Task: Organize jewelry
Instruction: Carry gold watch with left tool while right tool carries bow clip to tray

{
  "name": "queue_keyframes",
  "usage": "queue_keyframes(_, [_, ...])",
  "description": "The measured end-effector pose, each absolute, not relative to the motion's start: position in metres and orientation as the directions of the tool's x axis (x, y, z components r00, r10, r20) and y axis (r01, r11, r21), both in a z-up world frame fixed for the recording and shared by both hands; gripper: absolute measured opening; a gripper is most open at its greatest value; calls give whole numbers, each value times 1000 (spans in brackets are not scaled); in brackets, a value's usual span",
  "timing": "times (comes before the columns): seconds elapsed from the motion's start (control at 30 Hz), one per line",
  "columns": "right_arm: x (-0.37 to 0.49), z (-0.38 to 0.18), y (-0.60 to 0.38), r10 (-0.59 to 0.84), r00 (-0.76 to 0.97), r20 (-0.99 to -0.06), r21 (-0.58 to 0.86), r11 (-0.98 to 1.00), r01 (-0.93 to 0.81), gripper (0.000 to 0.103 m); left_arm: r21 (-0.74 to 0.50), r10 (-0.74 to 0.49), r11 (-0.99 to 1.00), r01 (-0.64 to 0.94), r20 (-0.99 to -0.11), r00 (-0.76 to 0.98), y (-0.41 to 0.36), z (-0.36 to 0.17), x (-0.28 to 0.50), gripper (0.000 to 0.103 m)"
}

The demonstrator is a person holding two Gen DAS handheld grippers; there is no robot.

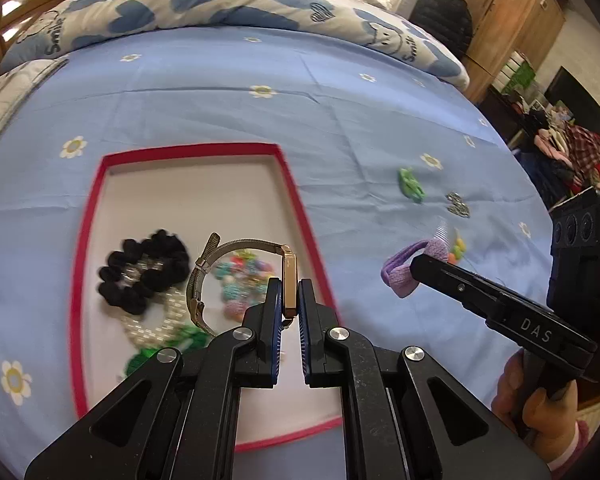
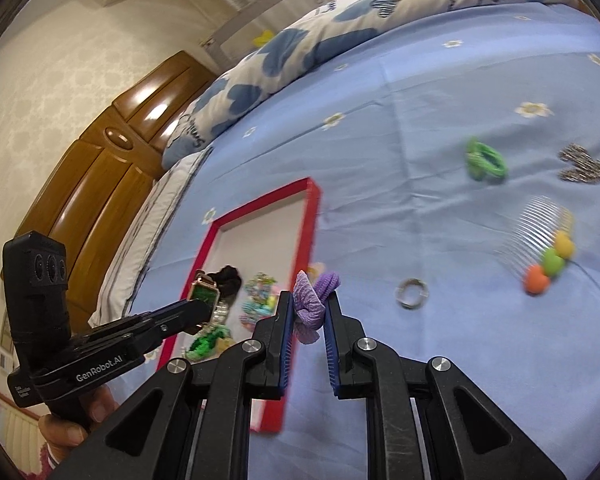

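My left gripper is shut on a gold mesh-band watch and holds it above the red-rimmed white tray. The watch's green face shows in the right wrist view. My right gripper is shut on a purple hair tie, just right of the tray; it also shows in the left wrist view. In the tray lie a black scrunchie, a pearl piece, colourful beads and a green item.
On the blue flowered sheet lie a green hair tie, a sparkly silver heart piece, a clear comb with coloured pompoms and a silver ring. A folded quilt lies at the far side; wooden furniture stands beyond.
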State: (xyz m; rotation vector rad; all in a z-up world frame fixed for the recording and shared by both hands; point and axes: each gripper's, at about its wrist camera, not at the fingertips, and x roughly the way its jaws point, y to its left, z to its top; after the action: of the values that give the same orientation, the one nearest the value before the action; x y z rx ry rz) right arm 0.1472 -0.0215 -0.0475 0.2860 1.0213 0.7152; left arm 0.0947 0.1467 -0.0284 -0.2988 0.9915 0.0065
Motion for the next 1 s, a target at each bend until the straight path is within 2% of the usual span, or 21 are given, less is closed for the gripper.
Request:
queue_keyframes(0.6, [184,-76,77,664,214,-716,522,713,-467,15,-207,-32,938,-277,-849,527,234,-52,130,6])
queue_keyframes(1.0, [211,-103,122,607,155,-780,475,734,-486,17,-164,-4,935,-314,-891,454,255,-90,158,6])
